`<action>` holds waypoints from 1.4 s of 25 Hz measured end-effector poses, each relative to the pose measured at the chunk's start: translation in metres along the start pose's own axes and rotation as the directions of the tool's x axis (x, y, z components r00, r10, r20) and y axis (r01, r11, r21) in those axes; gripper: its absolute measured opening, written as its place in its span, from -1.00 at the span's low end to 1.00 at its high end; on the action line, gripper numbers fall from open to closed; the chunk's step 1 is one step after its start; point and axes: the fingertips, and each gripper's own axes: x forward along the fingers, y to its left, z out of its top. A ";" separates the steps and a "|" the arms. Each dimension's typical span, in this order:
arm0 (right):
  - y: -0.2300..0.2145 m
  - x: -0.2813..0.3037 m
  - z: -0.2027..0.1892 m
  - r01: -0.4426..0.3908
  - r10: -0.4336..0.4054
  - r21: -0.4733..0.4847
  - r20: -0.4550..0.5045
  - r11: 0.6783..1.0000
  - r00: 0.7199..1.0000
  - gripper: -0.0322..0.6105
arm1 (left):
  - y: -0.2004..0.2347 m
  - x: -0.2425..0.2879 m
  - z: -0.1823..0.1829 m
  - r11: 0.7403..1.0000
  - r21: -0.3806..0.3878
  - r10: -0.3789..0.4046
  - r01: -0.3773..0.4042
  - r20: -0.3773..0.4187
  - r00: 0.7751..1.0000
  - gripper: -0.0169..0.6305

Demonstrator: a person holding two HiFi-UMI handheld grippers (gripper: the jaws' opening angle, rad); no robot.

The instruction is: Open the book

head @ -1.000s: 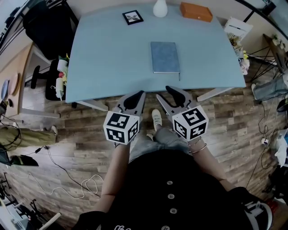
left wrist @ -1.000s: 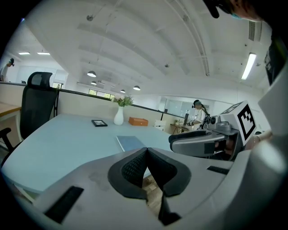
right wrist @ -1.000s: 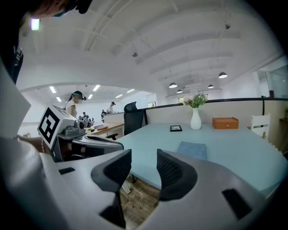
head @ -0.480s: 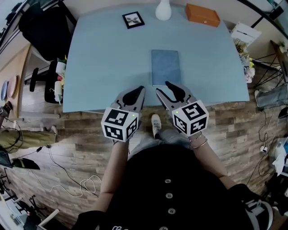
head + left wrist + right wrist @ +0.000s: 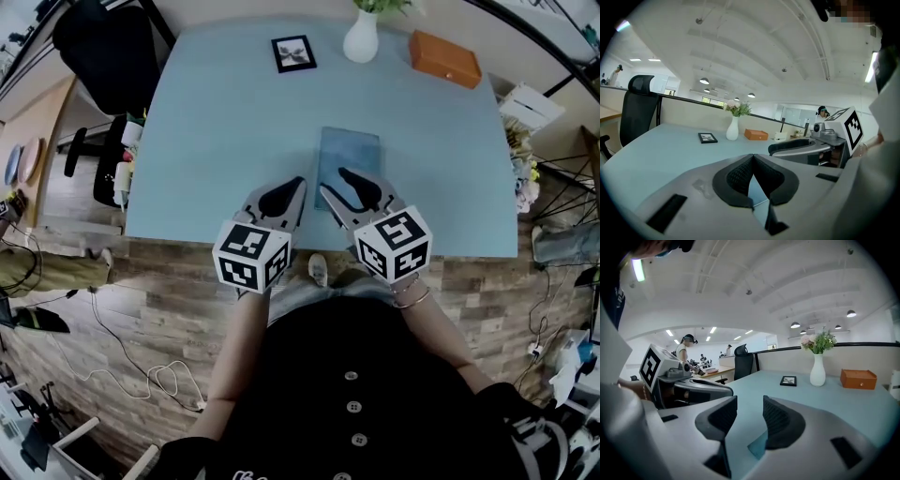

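Head view: closed blue-grey book (image 5: 351,155) lies flat on the light-blue table (image 5: 216,122), near the front edge. Left gripper (image 5: 296,184) is just left of the book, over the table. Right gripper (image 5: 333,182) hangs over the book's near end; contact unclear. Picture frame (image 5: 293,52), white vase (image 5: 361,39) and orange box (image 5: 444,58) sit along the far edge.

Left gripper view: jaws pressed together, nothing between them (image 5: 753,157). Right gripper (image 5: 801,147) shows just beside. Vase (image 5: 732,129), frame (image 5: 708,137), box (image 5: 756,134) are far off.

Right gripper view: jaws apart (image 5: 750,413), empty gap. A book corner (image 5: 758,445) shows below the right-hand jaw.
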 end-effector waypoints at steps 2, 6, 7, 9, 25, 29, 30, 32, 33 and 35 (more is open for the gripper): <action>-0.004 0.003 0.002 -0.022 0.022 0.011 0.001 1.000 1.000 -0.41 | 0.000 0.007 0.001 1.000 -0.012 0.005 -0.005 -0.003 1.000 -0.91; -0.009 0.009 0.003 -0.053 0.053 0.021 -0.001 0.998 0.999 -0.43 | -0.001 0.015 0.000 0.999 -0.038 0.003 -0.003 -0.015 1.000 -0.91; -0.010 0.010 0.003 -0.056 0.056 0.026 -0.001 0.998 0.998 -0.44 | -0.001 0.017 0.000 0.999 -0.048 -0.001 0.000 -0.017 1.000 -0.91; -0.013 0.012 0.003 -0.058 0.058 0.037 -0.003 0.998 0.998 -0.45 | 0.001 0.019 0.000 0.998 -0.064 -0.005 0.004 -0.021 1.000 -0.91; -0.028 0.014 -0.028 0.013 -0.007 0.092 -0.065 0.996 0.998 -0.47 | 0.001 0.031 -0.022 0.991 -0.110 -0.082 0.073 -0.085 0.993 -0.91; -0.029 0.014 -0.035 0.047 -0.038 0.111 -0.080 0.993 0.996 -0.50 | 0.003 0.026 -0.025 0.988 -0.125 -0.102 0.089 -0.098 0.990 -0.91; -0.028 0.015 -0.035 0.052 -0.043 0.114 -0.084 0.992 0.996 -0.50 | 0.005 0.025 -0.026 0.988 -0.128 -0.104 0.091 -0.102 0.989 -0.91; -0.025 0.016 -0.035 0.057 -0.047 0.115 -0.091 0.992 0.995 -0.50 | 0.009 0.021 -0.027 0.987 -0.131 -0.106 0.092 -0.109 0.988 -0.91; -0.024 0.016 -0.034 0.058 -0.048 0.112 -0.093 0.992 0.994 -0.50 | 0.011 0.020 -0.028 0.987 -0.132 -0.106 0.091 -0.111 0.988 -0.91; -0.022 0.016 -0.034 0.063 -0.052 0.107 -0.098 0.992 0.994 -0.51 | 0.013 0.017 -0.029 0.987 -0.136 -0.107 0.091 -0.115 0.988 -0.91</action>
